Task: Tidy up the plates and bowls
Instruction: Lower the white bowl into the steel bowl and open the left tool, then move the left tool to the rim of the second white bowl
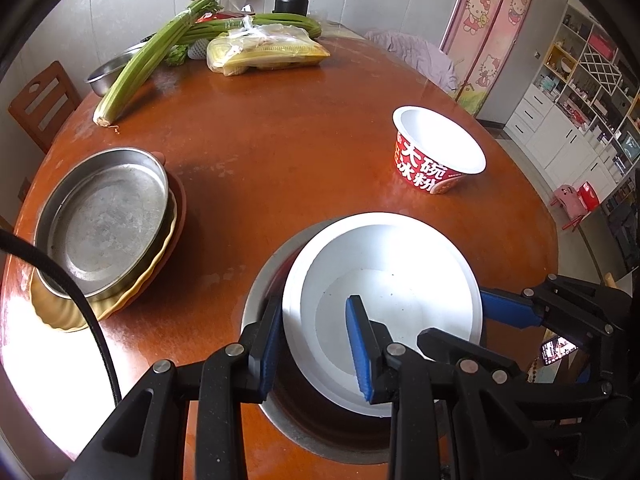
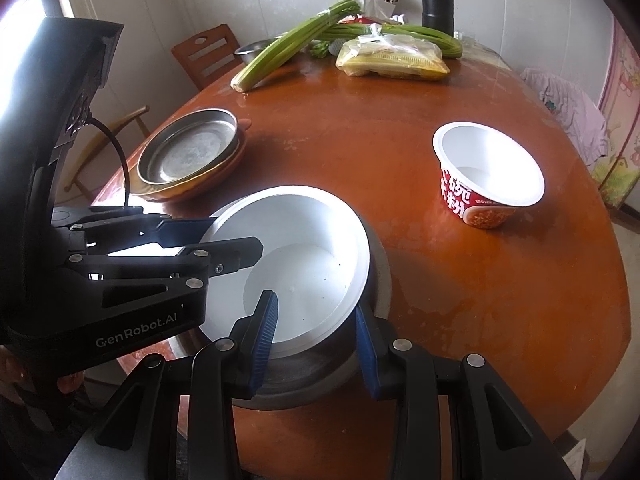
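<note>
Left wrist view: white bowl sits tilted inside a metal bowl at the near edge of the surface. White bowl is plain, glossy, wide flat rim, a few dark specks on its floor. Left tool clenched on its near-left rim: 1 blue pad outside, 1 inside. Right tool reaches in from the right; 1 blue finger sits at the bowl's right rim. Stack of 3 at the left edge: dull steel pan on top, yellow fluted dish under it, orange plate at the bottom. Red noodle cup stands upright toward the right edge, apart from the bowls. Middle of the surface is bare; celery and a bagged corn pack crowd the far edge.

Right wrist view: right tool grips the white bowl at its near rim, left pad inside, right pad outside over the metal bowl. Left tool holds the left rim. Pan stack is far left, cup right, open surface between them.
</note>
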Demonstrator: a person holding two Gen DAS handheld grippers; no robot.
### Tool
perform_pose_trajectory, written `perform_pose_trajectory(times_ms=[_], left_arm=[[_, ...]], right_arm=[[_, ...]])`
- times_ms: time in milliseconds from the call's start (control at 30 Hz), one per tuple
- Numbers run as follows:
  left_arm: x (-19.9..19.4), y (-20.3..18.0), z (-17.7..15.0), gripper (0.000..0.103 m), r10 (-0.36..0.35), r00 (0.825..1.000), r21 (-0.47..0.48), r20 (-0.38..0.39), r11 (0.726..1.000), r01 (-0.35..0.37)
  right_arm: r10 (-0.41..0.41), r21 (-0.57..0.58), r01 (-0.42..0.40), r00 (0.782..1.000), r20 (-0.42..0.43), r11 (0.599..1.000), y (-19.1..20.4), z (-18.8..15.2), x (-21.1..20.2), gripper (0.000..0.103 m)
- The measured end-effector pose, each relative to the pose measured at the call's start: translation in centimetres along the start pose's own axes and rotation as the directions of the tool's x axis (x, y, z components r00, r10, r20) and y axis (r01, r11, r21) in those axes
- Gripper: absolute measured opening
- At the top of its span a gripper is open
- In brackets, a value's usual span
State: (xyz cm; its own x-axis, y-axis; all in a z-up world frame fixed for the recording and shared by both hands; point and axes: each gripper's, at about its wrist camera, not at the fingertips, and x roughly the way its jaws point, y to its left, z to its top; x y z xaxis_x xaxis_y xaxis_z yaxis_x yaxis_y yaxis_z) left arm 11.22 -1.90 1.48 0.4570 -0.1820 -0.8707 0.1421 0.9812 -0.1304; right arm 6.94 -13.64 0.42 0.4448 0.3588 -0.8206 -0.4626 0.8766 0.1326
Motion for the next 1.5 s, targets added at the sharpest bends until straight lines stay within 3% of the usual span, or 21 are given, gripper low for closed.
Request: perform_pose_trajectory(times_ms=[567, 733, 1133, 1500], left_arm=[[-2.0, 0.0, -0.1, 0.032, 0.006, 0.998, 0.006, 0.056, 1.0, -0.007], [-2.7, -0.5, 0.1, 0.04, 0.012, 0.997, 0.019, 0.076, 1.0, -0.014], [-3.3, -1.2, 0.5, 0.047, 0.03, 0.995, 0.029, 0.096, 0.999, -0.033], [-3.9, -2.3, 2.1, 0.053, 0.028, 0.992, 0.051, 0.123, 0.998, -0.035]], right_arm=[[-0.007, 0.014, 0.007, 0.999, 0.049, 1.0, -0.4, 0.2, -1.5, 0.039], [-0.008, 0.025, 0.006, 0.998, 0.063, 1.0, -0.7, 0.3, -1.8, 0.039], [-0.004, 0.055, -0.002, 0.995, 0.097, 0.998, -1.8, 0.2, -2.5, 0.04], [-0.015, 0.111, -0.001, 0.99, 0.143, 0.994, -4.0, 0.6, -3.8, 0.047]])
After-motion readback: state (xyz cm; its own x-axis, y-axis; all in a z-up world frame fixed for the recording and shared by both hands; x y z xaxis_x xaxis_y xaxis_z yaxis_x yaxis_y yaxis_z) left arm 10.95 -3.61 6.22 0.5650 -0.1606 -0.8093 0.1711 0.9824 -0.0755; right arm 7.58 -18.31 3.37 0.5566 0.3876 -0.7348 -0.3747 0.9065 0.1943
